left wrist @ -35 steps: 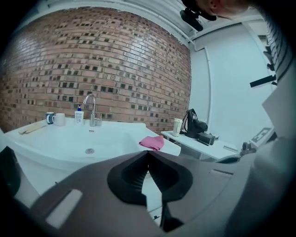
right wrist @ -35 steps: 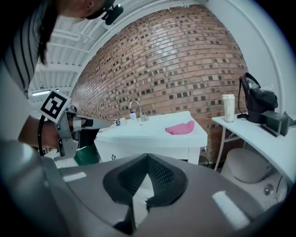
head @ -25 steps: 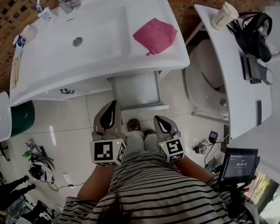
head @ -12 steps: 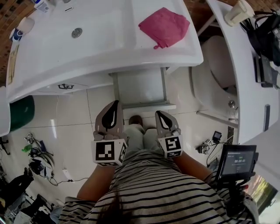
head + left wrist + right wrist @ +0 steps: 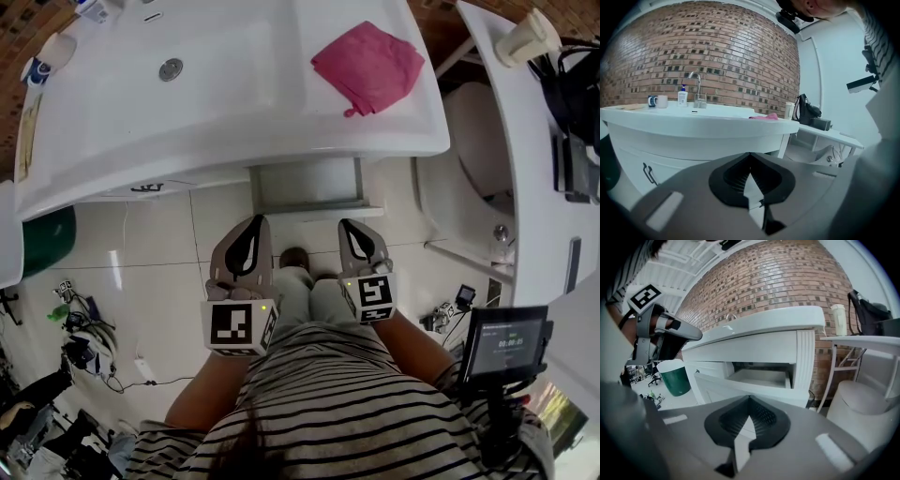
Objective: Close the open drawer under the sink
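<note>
The open white drawer [image 5: 309,186] sticks out from under the white sink counter [image 5: 216,112]; its front panel [image 5: 315,209] faces me. My left gripper [image 5: 252,223] and right gripper [image 5: 350,226] hover side by side just short of that panel, above my knees, both shut on nothing. In the right gripper view the drawer [image 5: 761,378] lies straight ahead beyond the right gripper's [image 5: 749,397] closed jaws, and its inside looks bare. The left gripper view has the left gripper's [image 5: 750,154] jaws together below the counter's rim [image 5: 698,127].
A pink cloth [image 5: 367,66] lies on the counter right of the basin drain [image 5: 171,68]. A toilet [image 5: 473,141] and a white side table [image 5: 534,122] with a cup and black bag stand at the right. A green bin [image 5: 42,242] and cables are at the left.
The sink and drawer have come closer and shifted right in the head view. Both grippers stay shut and have edged up toward the drawer front.
</note>
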